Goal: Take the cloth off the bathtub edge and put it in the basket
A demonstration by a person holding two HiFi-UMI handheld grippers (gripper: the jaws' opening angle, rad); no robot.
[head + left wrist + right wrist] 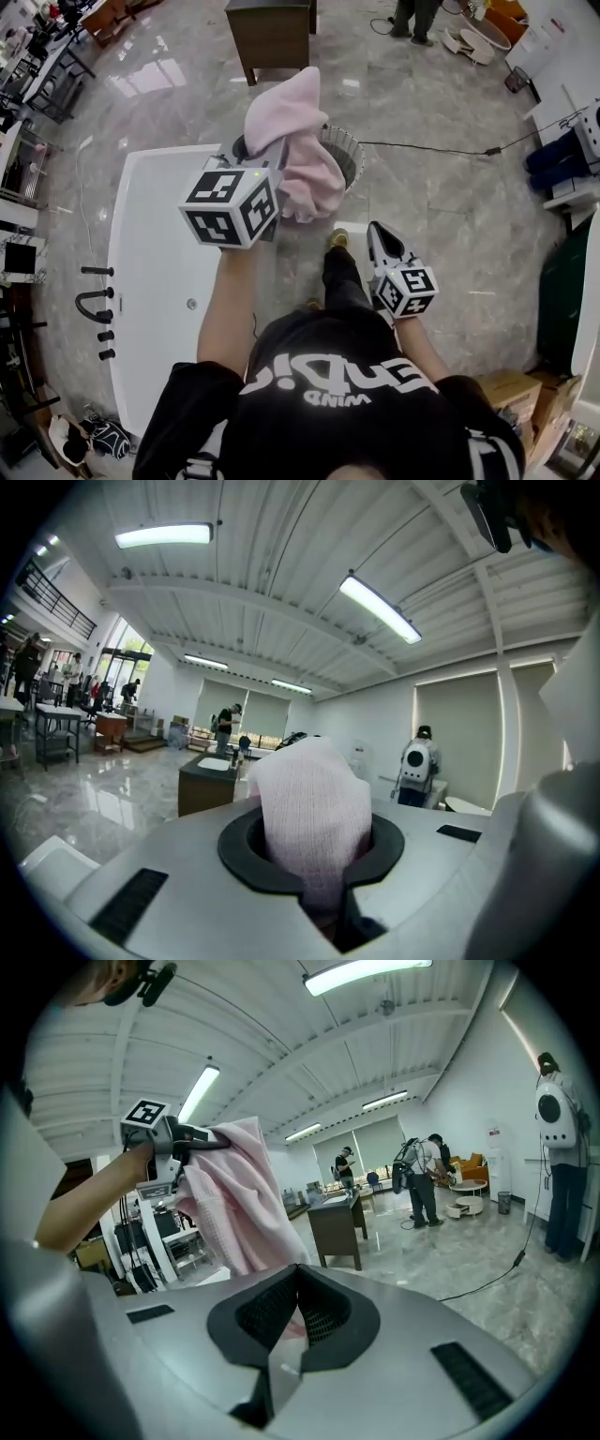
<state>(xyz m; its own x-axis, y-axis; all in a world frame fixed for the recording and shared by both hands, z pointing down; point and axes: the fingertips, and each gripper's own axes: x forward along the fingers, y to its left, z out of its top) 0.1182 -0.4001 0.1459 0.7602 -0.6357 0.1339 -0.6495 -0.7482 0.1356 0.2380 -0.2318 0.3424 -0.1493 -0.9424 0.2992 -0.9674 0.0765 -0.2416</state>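
In the head view a pink cloth (298, 141) hangs from my left gripper (255, 155), which is shut on it. It droops over the near rim of a white wire basket (345, 150) on the floor just right of the white bathtub (150, 272). The left gripper view shows the cloth (314, 799) bunched upright between the jaws of the left gripper (319, 878). My right gripper (377, 234) is lower and to the right, jaws together and empty. In the right gripper view, past the right gripper (298, 1283), the cloth (234, 1194) dangles from the left gripper (167, 1138).
Black tap fittings (98, 305) sit on the tub's left edge. A dark wooden cabinet (270, 33) stands beyond the basket. A black cable (422, 148) runs across the marble floor to the right. People stand at the back (412, 19). Cardboard boxes (511, 389) lie at the lower right.
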